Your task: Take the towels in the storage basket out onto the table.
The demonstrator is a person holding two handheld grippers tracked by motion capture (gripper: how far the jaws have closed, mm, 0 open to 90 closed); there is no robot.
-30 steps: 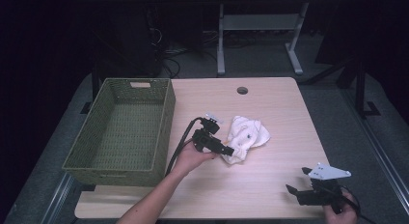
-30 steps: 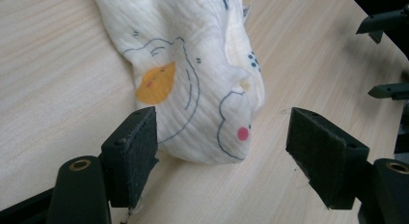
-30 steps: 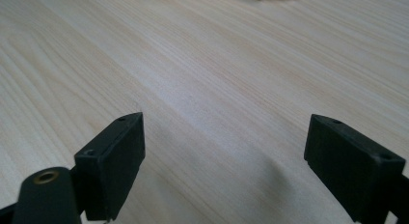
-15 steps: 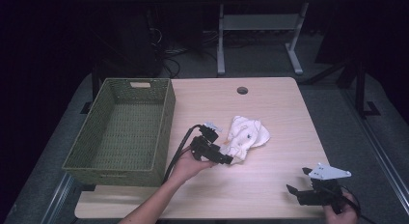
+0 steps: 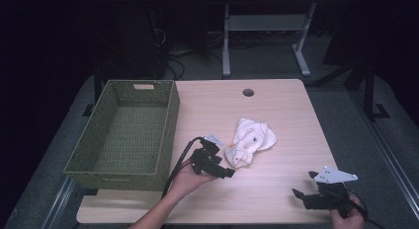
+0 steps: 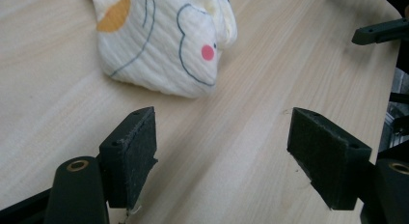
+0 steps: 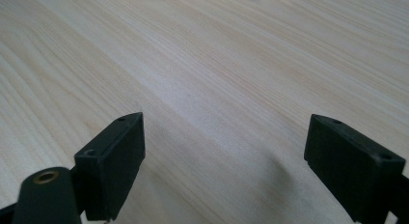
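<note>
table (image 5: 286, 120): light wood, round hole (image 5: 248, 92) near far edge | basket (image 5: 123, 165): green woven, at table's left side | metal stand (image 5: 267, 26): on floor behind table

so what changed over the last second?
The left claw pulled back from the cloth toward the person and now sits open just short of it; nothing grasped. The right claw, open at the near right, the cloth and the basket stayed put.
</note>
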